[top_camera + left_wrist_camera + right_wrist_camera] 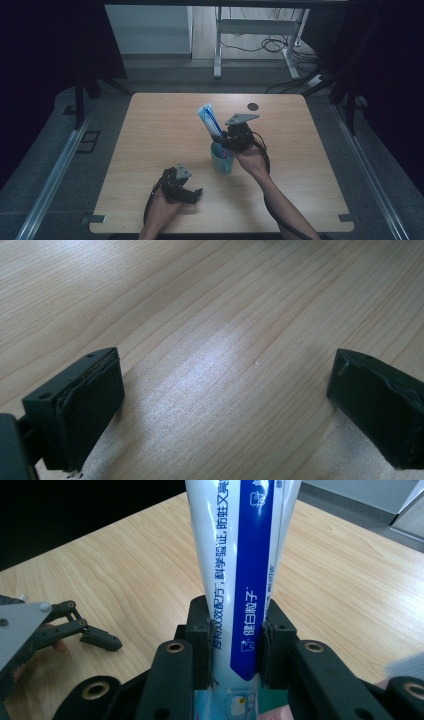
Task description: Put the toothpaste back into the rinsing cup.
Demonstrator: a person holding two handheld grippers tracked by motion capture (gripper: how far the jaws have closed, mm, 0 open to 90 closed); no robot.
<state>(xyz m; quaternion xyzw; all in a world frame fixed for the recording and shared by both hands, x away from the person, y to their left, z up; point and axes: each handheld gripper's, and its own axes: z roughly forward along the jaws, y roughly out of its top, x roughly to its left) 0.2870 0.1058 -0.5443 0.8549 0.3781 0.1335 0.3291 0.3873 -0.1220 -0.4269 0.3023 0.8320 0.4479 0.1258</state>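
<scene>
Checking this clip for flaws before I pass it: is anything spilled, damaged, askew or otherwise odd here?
Nothing stands out. The right hand-held gripper is shut on a toothpaste tube, which leans over a blue cup standing upright on the table. The left hand-held gripper sits open near the front edge. No spill or damage shows.

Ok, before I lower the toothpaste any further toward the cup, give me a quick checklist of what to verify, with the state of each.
1. Grip: right gripper shut on the toothpaste tube, pads on both sides: ok.
2. Tube's lower end over the mouth of the teal cup: looks ok in the high view; exact centring cannot tell.
3. Cup upright on the table: ok.
4. Room inside the cup: something pink already stands in it; cannot tell.
5. Left gripper open, apart from the cup, resting by the table's near edge: ok.
6. Tube tilt: it leans up and away to the left, not vertical: not ok.
</scene>
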